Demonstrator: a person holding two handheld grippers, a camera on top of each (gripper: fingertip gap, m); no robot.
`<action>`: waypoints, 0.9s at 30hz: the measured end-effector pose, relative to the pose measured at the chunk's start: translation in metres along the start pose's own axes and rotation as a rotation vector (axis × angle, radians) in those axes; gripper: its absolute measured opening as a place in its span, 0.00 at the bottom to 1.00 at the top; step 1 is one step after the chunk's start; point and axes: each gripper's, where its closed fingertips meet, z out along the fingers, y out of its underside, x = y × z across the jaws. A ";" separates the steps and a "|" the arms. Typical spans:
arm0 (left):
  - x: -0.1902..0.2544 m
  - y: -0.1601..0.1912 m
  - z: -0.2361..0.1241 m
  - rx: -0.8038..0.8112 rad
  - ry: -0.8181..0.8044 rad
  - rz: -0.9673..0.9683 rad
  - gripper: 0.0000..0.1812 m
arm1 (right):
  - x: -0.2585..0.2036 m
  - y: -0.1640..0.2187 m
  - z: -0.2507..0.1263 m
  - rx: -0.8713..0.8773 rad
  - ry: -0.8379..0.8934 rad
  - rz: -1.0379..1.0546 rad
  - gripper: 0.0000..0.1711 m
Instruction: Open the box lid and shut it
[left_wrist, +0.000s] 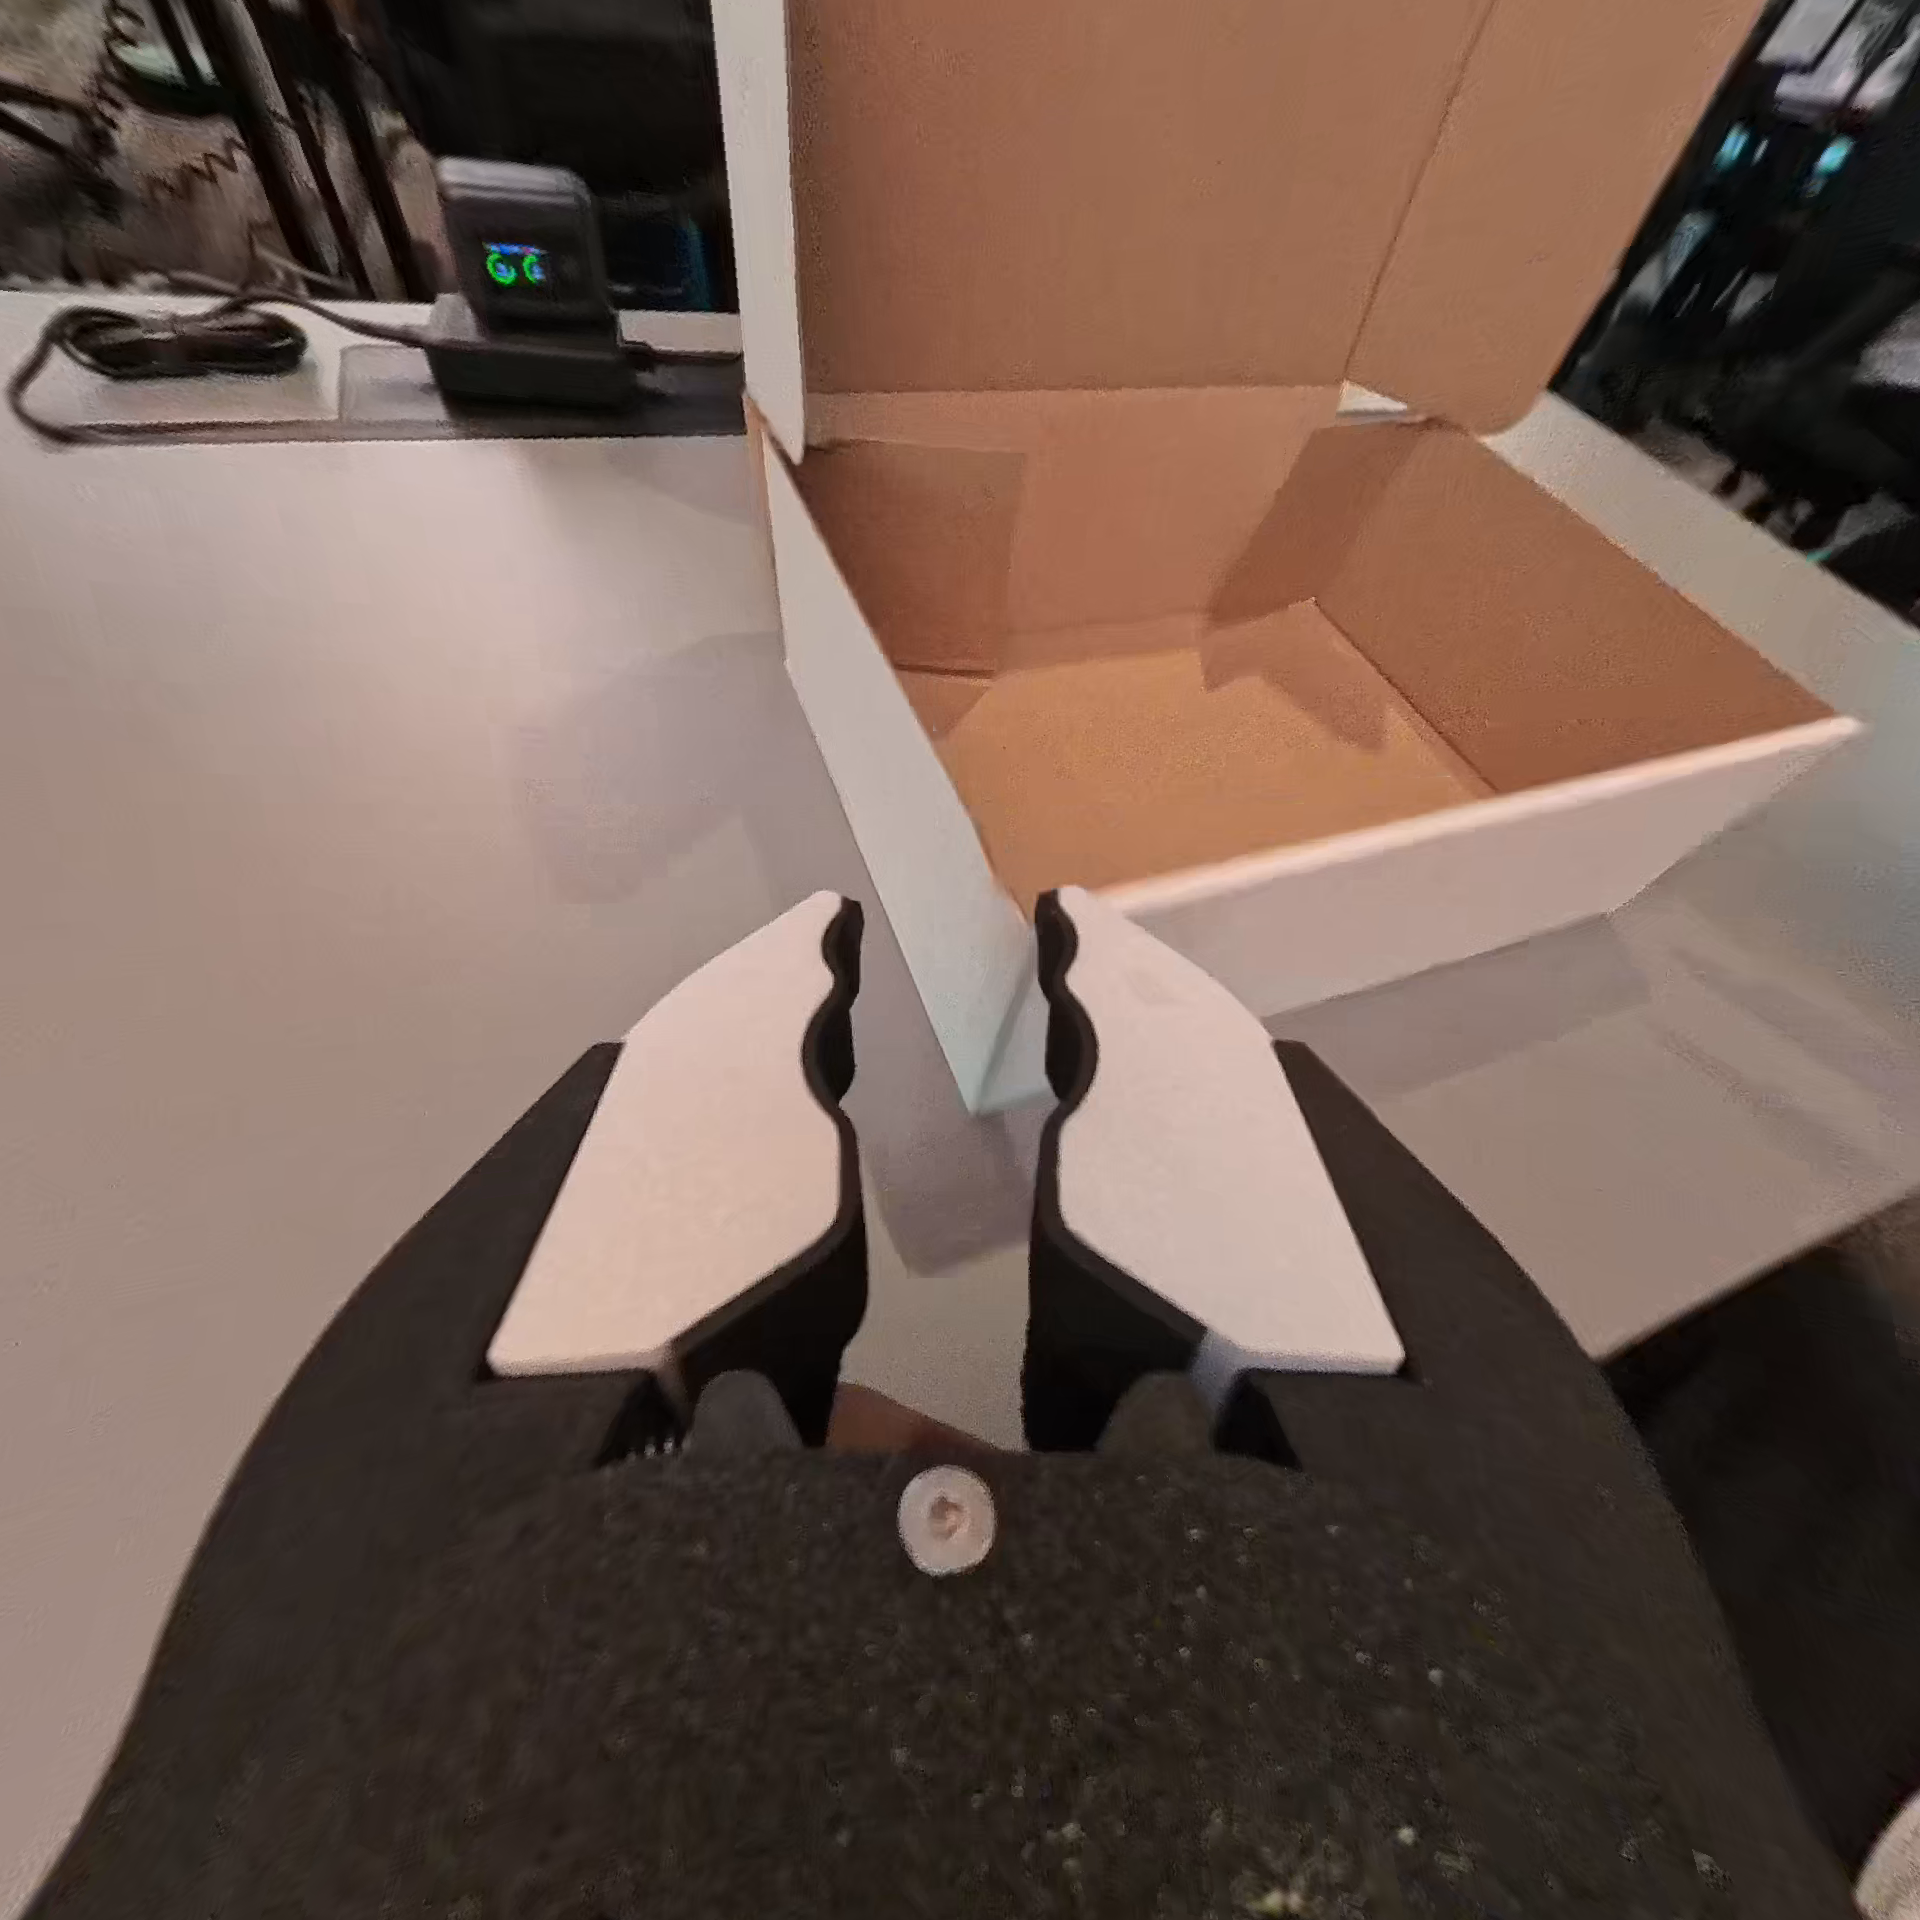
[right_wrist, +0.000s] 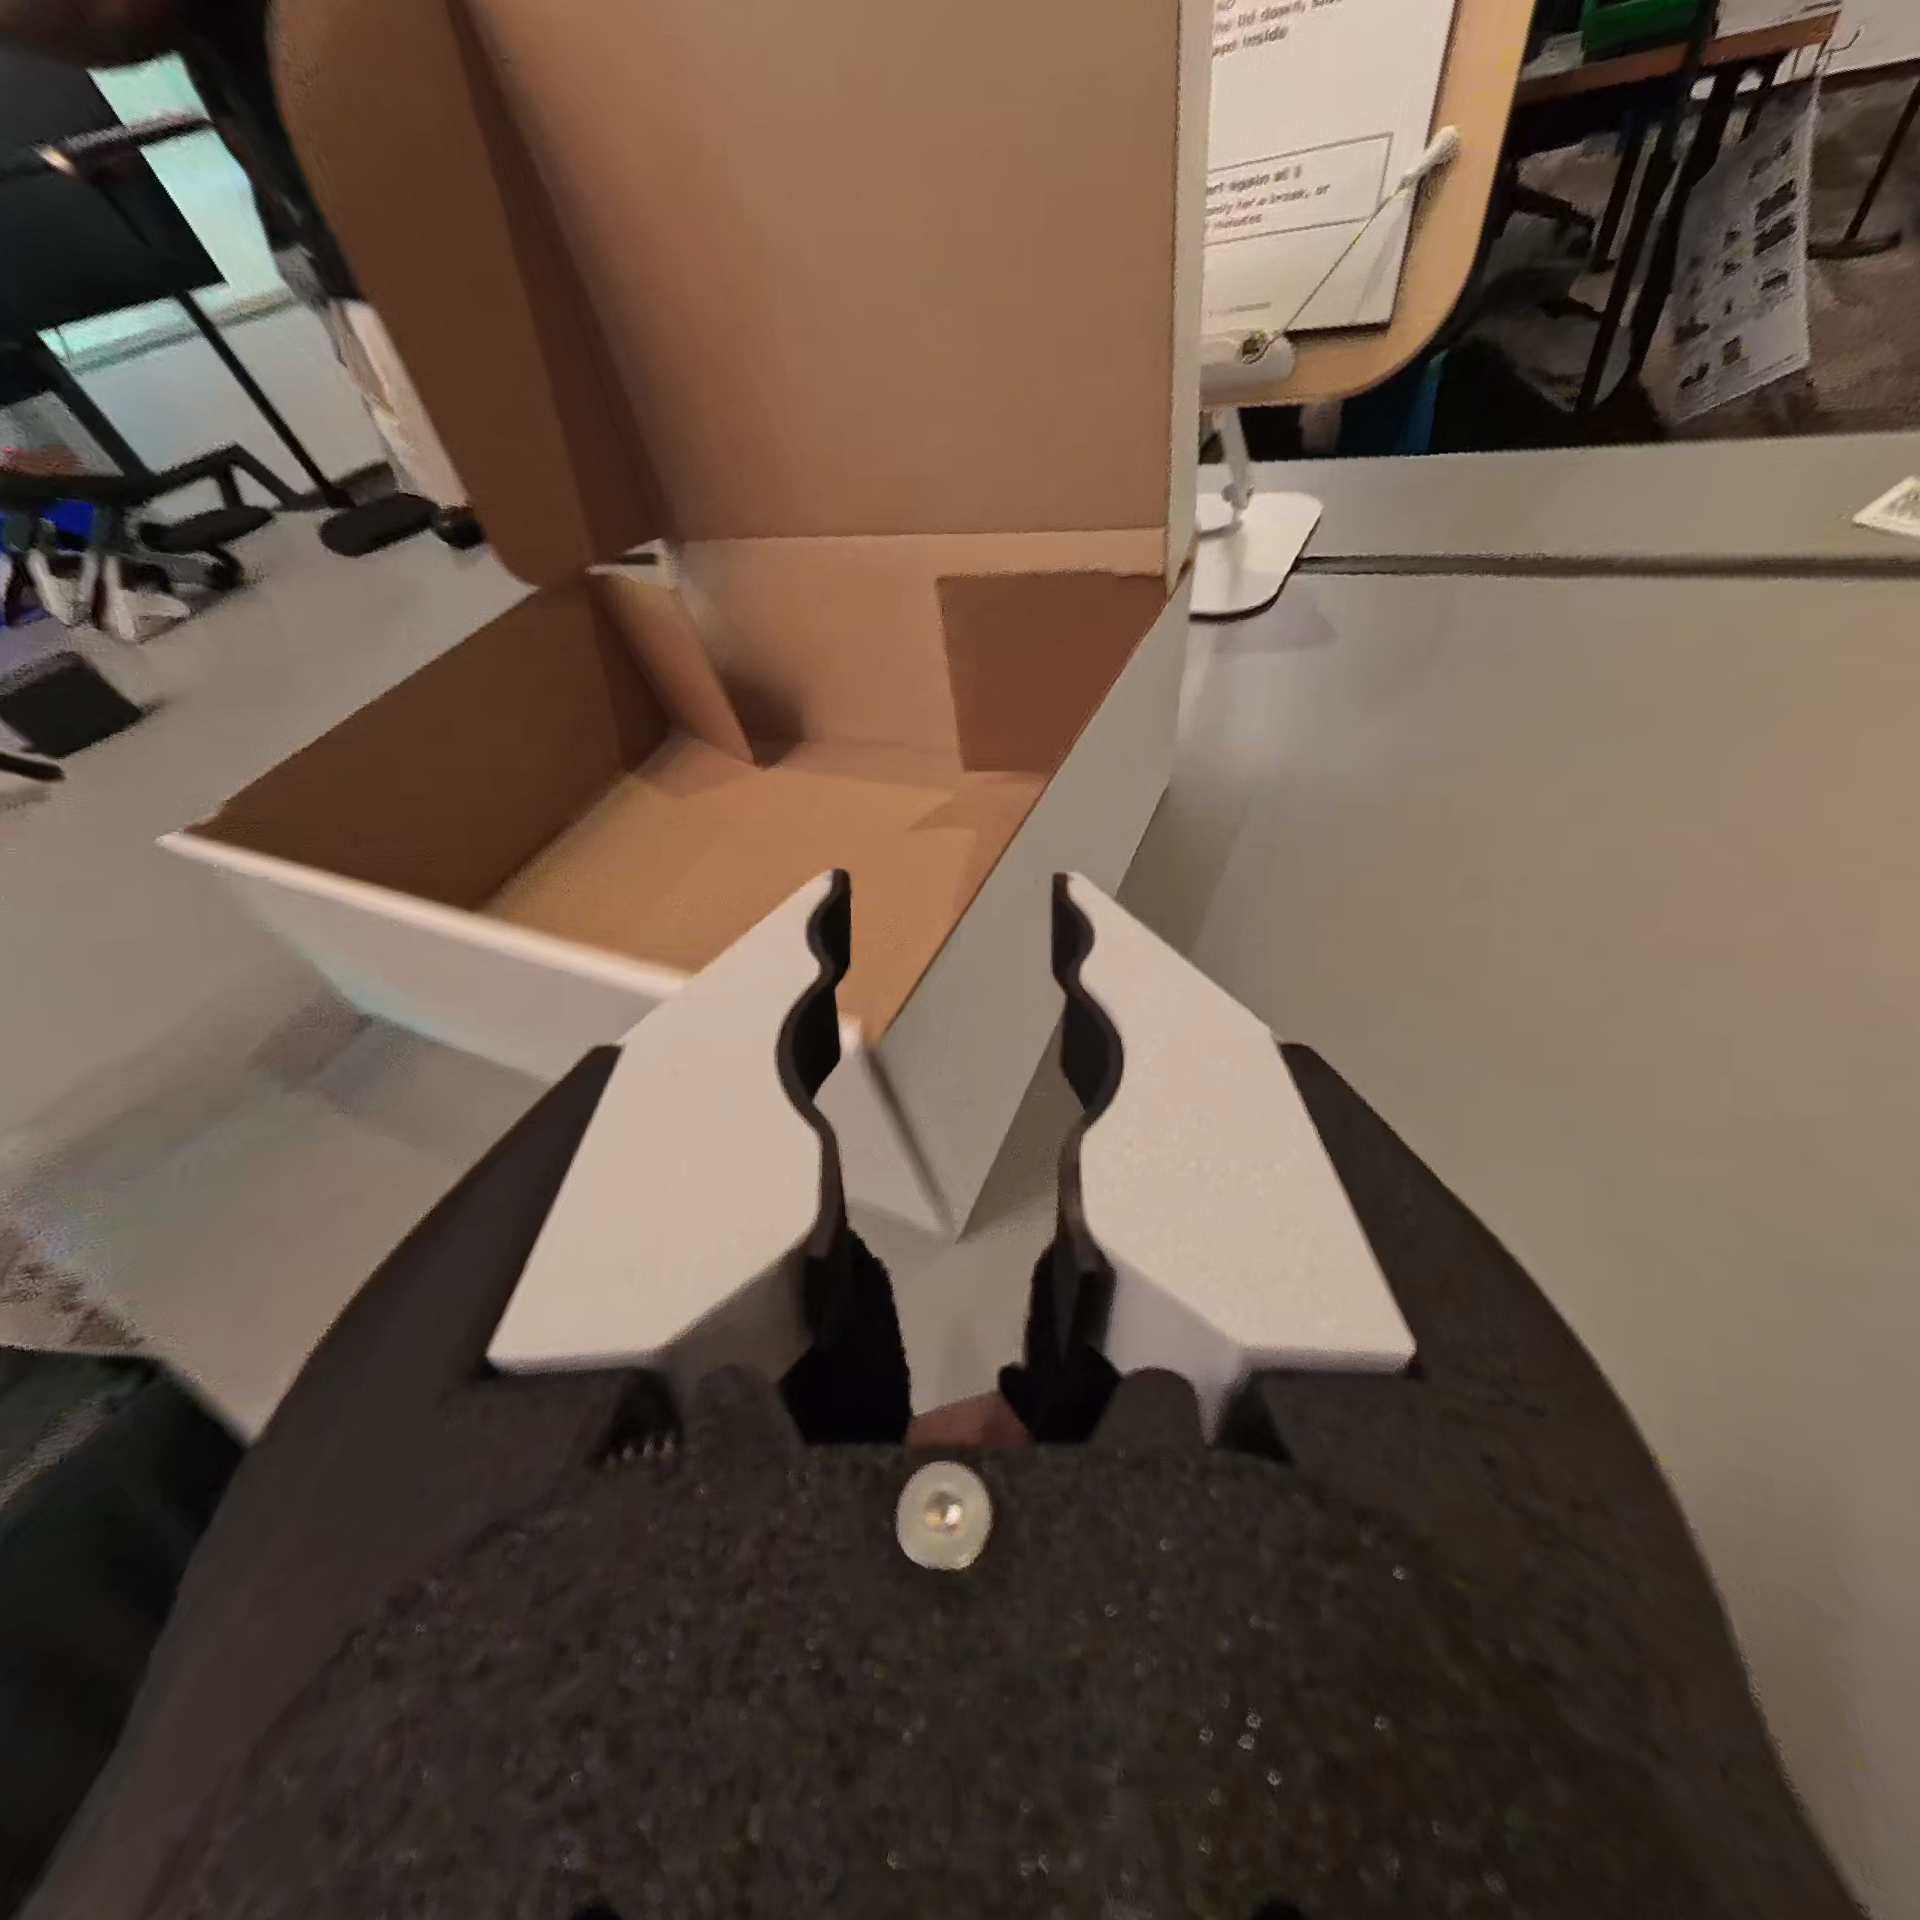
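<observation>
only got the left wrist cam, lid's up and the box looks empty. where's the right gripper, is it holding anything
Observer: The right gripper is open and holds nothing. It points at the near right-hand corner of the box.
Operator: anything behind the lid on that side i could hit
Observer: Yes. A white stand base sits on the table just right of the upright lid, and it carries a board with a paper sheet on it.
Operator: anything else on the table over there
Observer: I see a small printed tag at the far right edge of the view, well away from the box.
</observation>
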 end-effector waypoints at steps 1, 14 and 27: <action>-0.005 -0.013 0.014 -0.012 -0.011 0.005 0.18 | 0.008 -0.009 0.014 -0.008 0.015 -0.016 0.23; -0.026 -0.103 0.160 -0.114 -0.119 -0.025 0.21 | 0.071 -0.058 0.151 -0.161 0.215 -0.076 0.23; -0.029 -0.102 0.166 -0.100 -0.291 0.068 0.01 | 0.057 -0.060 0.151 -0.199 0.269 -0.168 0.01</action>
